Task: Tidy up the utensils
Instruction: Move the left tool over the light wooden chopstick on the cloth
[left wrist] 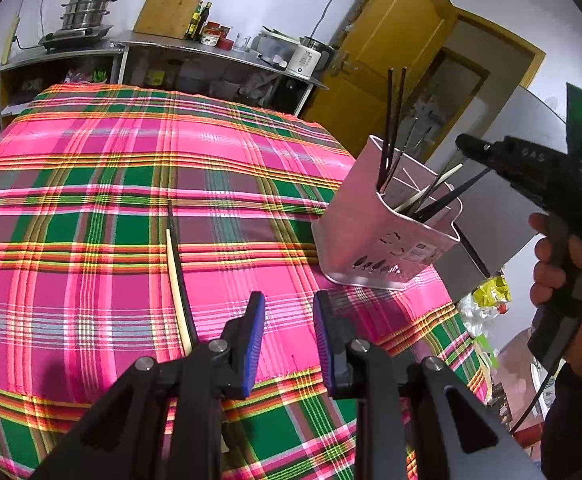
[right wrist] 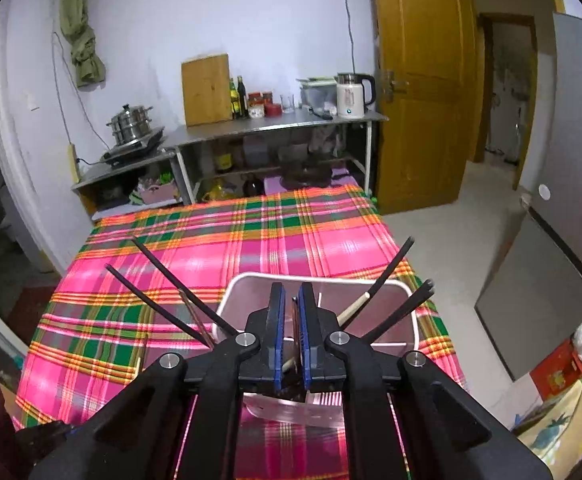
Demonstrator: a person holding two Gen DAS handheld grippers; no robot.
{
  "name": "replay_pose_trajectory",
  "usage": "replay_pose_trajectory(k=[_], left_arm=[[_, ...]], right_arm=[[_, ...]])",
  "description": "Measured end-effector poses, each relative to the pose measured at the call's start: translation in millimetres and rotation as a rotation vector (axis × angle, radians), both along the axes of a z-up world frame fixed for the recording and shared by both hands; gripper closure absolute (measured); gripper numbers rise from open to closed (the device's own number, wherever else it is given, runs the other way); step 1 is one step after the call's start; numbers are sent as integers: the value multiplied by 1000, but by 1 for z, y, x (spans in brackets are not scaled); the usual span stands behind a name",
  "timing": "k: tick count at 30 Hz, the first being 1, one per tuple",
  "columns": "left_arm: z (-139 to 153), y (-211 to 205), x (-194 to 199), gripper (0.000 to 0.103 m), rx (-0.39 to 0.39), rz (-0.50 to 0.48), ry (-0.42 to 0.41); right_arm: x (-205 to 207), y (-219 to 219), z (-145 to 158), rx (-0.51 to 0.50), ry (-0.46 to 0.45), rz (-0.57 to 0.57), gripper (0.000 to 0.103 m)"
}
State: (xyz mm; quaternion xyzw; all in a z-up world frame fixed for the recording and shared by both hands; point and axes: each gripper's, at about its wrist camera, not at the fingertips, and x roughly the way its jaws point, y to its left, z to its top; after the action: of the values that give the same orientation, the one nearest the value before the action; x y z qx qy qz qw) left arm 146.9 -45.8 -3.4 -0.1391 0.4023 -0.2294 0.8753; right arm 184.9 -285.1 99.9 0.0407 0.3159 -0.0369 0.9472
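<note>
Pink-and-green plaid tablecloth [left wrist: 103, 184] is bearing a pale and a dark chopstick [left wrist: 177, 280] lying lengthwise just left of the left gripper [left wrist: 287, 336], parted and empty; right gripper [right wrist: 290, 320], narrowly parted around a chopstick end, is hovering over the white plastic utensil holder [left wrist: 375, 236].

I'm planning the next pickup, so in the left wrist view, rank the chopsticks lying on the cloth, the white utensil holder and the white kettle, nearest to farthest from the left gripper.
From the left gripper:
1. Chopsticks, just left, on the cloth.
2. Utensil holder, ahead to the right.
3. Kettle, on the far counter.

Home kitchen (steamer pot [right wrist: 130, 120], kettle [right wrist: 351, 96])
</note>
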Motion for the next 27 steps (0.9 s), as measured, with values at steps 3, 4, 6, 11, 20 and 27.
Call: replay_pose_trajectory(k=[3, 4, 6, 11, 20, 27], left_arm=[[4, 0, -5, 77, 8, 4, -10], [6, 1, -7, 77, 11, 6, -13], [9, 3, -11, 77, 14, 12, -18], [13, 10, -22, 77, 32, 36, -30], [-4, 32, -41, 57, 81, 113, 10], [-25, 48, -43, 57, 121, 162, 51]], right_arm=[[-9, 0, 8, 4, -31, 10, 94], [-12, 0, 11, 7, -41, 13, 94], [-19, 0, 17, 13, -58, 18, 94], [-44, 1, 19, 51, -85, 41, 93], [-73, 22, -12, 76, -43, 129, 93], [-80, 45, -54, 100, 42, 207, 93]])
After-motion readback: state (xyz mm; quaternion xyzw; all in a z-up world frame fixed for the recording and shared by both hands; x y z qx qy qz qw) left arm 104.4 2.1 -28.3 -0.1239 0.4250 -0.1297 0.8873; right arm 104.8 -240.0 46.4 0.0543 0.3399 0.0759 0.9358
